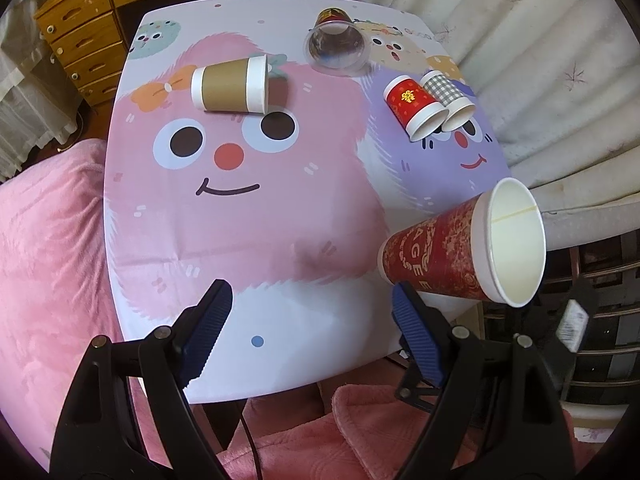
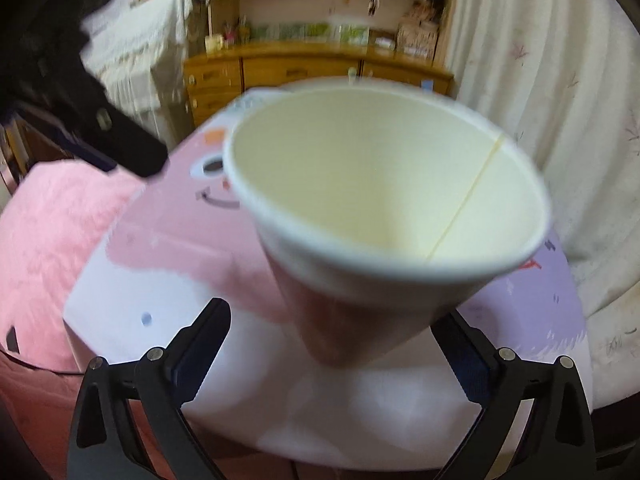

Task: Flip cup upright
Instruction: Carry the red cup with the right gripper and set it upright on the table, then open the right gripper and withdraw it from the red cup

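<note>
A large red patterned paper cup (image 1: 460, 256) with a cream inside is tilted in the air at the table's right front corner, mouth up and to the right. In the right wrist view the same cup (image 2: 384, 200) fills the middle, blurred, its base low between the fingers of my right gripper (image 2: 336, 344). The fingers stand wide apart and I cannot see them press on the cup. My left gripper (image 1: 316, 328) is open and empty above the table's front edge, to the left of the cup.
On the cartoon-print table (image 1: 248, 240) lie a brown cup (image 1: 230, 90), a clear plastic cup (image 1: 336, 46), a small red cup (image 1: 416, 106) and a grey checked cup (image 1: 450, 98), all on their sides. Pink blanket at left, wooden drawers (image 1: 84, 36) behind, white curtain right.
</note>
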The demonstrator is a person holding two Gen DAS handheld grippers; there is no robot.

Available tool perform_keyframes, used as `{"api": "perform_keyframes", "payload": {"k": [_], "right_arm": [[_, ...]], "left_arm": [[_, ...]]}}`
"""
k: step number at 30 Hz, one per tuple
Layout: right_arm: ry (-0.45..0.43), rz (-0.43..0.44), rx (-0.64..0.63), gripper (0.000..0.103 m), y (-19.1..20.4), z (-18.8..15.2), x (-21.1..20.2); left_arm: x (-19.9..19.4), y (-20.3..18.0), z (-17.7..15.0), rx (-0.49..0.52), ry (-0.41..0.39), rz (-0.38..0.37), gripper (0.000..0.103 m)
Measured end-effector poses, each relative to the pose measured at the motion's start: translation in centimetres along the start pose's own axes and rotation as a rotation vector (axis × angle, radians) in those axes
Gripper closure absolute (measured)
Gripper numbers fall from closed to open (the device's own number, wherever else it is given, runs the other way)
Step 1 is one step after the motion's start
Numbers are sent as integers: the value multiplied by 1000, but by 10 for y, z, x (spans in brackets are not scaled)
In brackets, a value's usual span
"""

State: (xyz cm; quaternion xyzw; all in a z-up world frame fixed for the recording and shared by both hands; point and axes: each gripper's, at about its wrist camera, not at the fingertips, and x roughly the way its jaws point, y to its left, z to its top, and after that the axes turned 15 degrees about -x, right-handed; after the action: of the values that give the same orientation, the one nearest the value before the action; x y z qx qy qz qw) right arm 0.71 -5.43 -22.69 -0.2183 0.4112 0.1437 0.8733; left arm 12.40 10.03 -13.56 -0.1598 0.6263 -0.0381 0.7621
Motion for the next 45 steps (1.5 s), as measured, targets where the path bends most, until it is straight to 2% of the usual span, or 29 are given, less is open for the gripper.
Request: {"api": "perform_keyframes", "payload": {"k": [5,10,14,17,19,22,26,28,30,34,36,40,43,45], "right_arm": [[145,-25,-43,2,4,-17,18],[229,-40,-51,2,-6,-31,20],[297,47,-98,2,-23,-42,-3],[355,48,-167,2,-41,-47,-30],[424,65,-176,2,-60,-47,-51],[488,150,-79,1,-90,-40,-75],[486,274,185,1,-132,-25,-103],[520,258,231,1,-140,-11,-109],[497,208,230,1,-146,-1,-123],[386,224,295,1,-149,22,-163],[334,213,333,1,-153,27,-182],[207,104,314,1,-154,39,-217],[147,88,295,1,-147,45,-234],[120,56,285,1,-143,47,-244]], "left_arm": [[-5,5,-1,-39,-26,-17,23],[-19,8,0,-79,-55,-71,23],[-38,0,-7,-31,-94,-70,23],[-54,-8,-15,-12,-122,-56,23],[-67,-15,-21,-11,-140,-43,23],[-88,-27,-33,-18,-173,-48,23],[-115,-46,-48,-34,-250,-9,23],[-128,-56,-56,-47,-287,-10,23],[-137,-66,-64,-61,-317,-10,23],[-144,-82,-74,-54,-355,45,22],[-145,-84,-79,-97,-366,62,23],[-148,-86,-92,-114,-407,126,23],[-152,-93,-101,-102,-449,138,22],[-153,-95,-105,-106,-470,171,22]]}}
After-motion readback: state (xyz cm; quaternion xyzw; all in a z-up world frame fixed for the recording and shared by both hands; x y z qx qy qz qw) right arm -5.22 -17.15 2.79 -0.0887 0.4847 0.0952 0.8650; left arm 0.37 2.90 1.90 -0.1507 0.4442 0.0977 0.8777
